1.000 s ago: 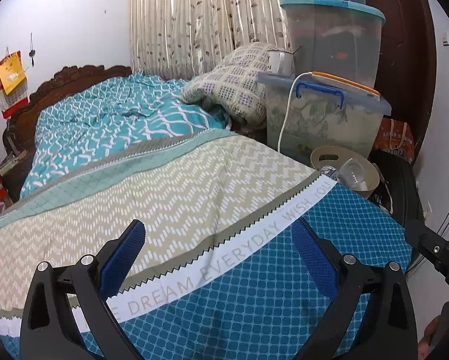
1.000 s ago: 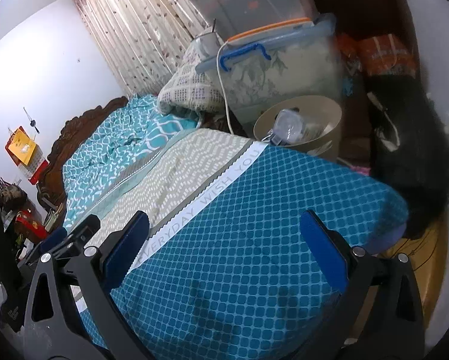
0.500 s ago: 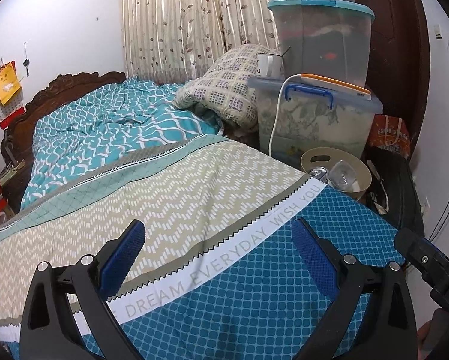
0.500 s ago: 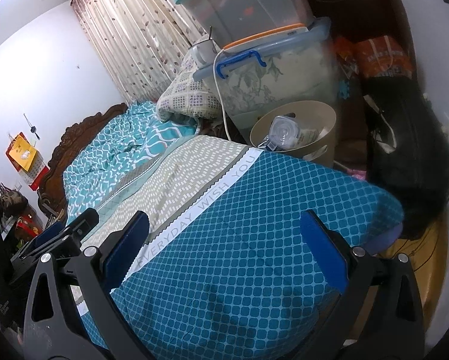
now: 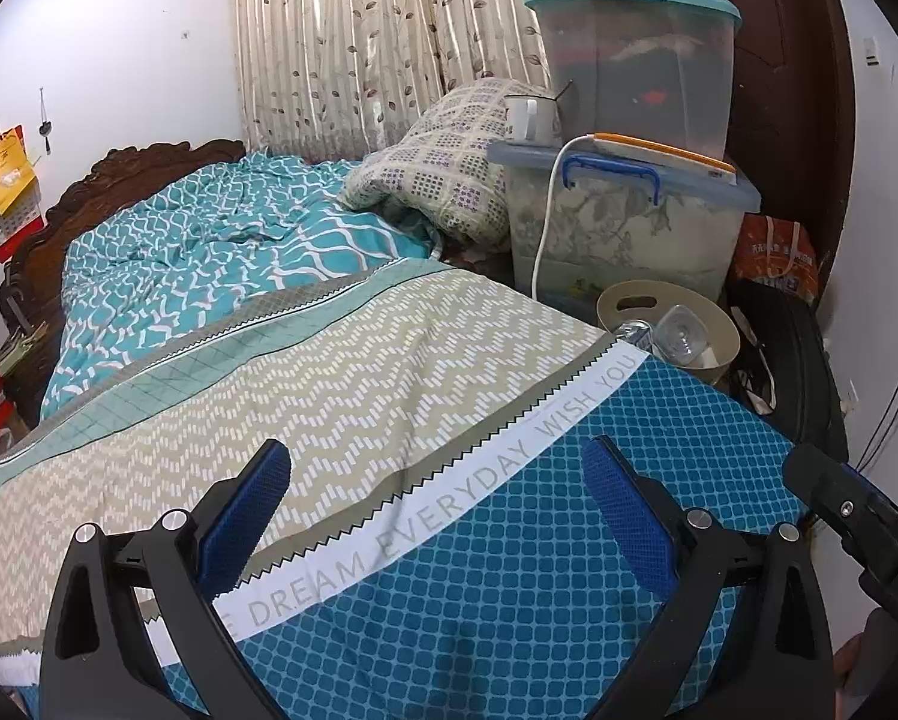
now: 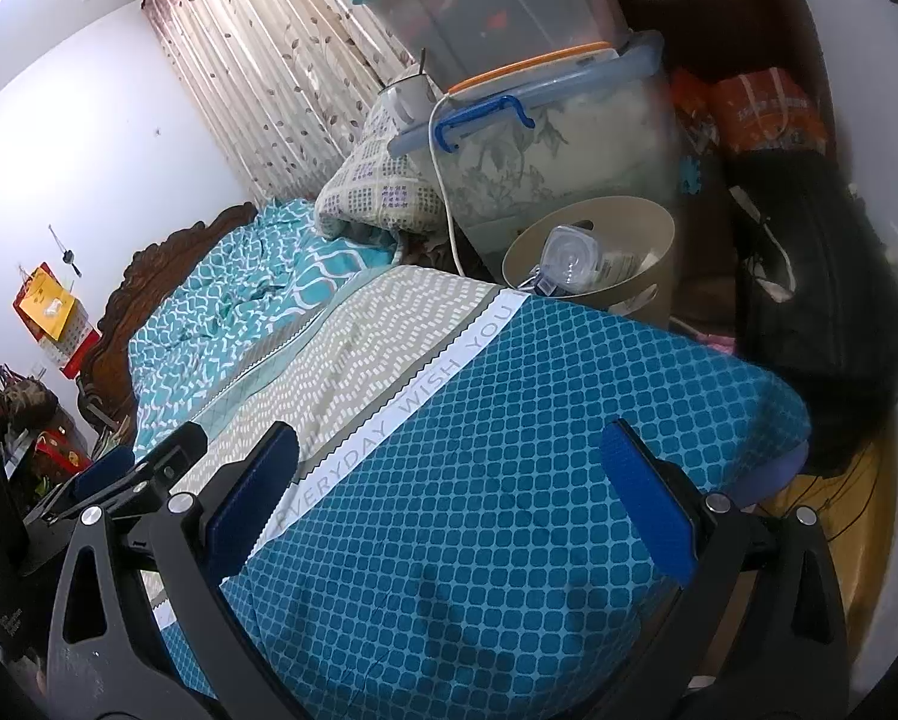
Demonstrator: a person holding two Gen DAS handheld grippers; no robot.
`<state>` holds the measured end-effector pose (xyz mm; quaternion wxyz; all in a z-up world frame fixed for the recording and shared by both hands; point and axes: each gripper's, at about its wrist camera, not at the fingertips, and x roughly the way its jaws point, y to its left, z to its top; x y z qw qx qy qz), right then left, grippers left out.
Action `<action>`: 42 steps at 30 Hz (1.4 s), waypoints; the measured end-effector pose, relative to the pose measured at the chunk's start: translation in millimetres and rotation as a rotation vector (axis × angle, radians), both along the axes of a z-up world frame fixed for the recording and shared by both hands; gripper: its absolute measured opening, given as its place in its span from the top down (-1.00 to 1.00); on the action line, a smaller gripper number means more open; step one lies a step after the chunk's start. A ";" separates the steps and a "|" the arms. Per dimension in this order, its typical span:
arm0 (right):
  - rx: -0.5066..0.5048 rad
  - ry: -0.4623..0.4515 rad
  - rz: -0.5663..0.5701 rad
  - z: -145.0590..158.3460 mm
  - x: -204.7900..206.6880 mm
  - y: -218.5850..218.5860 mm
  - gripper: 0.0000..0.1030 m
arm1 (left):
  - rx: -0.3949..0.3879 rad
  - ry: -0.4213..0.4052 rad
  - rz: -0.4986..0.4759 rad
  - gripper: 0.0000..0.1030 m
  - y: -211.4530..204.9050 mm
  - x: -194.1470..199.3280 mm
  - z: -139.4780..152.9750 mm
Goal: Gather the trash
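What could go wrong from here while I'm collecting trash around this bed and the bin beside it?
1. The bin stands past the bed corner, close under the white cable hanging from the storage box; a reaching gripper might snag the cable.
2. A mug sits on that box's lid, so a tug could tip it.
3. Both the left gripper and right gripper are open and empty, close together; they might collide.

Soft even daylight, sharp focus, fisheye-warped edges.
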<state>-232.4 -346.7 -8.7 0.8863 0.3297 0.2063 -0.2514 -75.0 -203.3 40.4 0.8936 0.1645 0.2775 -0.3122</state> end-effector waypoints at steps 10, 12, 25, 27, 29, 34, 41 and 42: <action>0.012 0.005 0.002 -3.4 2.6 0.0 -0.93 | 0.004 0.013 -0.007 -0.83 -0.7 2.3 -3.6; 0.011 0.005 0.002 -3.4 2.2 0.5 -0.93 | 0.005 0.013 -0.009 -0.83 -0.9 2.2 -4.1; 0.023 0.007 0.002 -7.5 2.6 -1.2 -0.93 | 0.008 0.015 -0.011 -0.83 -1.3 0.9 -6.1; 0.024 0.008 0.003 -7.9 2.7 -1.7 -0.93 | 0.008 0.016 -0.012 -0.83 -1.4 0.9 -6.0; 0.027 0.009 0.004 -8.3 2.9 -2.0 -0.93 | 0.008 0.016 -0.011 -0.83 -1.2 1.1 -6.7; 0.028 0.009 0.004 -8.5 3.1 -2.3 -0.93 | 0.010 0.014 -0.014 -0.83 -1.0 0.8 -7.2; 0.032 0.012 0.007 -9.5 3.6 -2.5 -0.93 | 0.013 0.015 -0.016 -0.83 -0.4 1.3 -8.5; 0.033 0.012 0.007 -9.6 3.4 -2.4 -0.93 | 0.013 0.014 -0.016 -0.83 -0.4 1.3 -8.4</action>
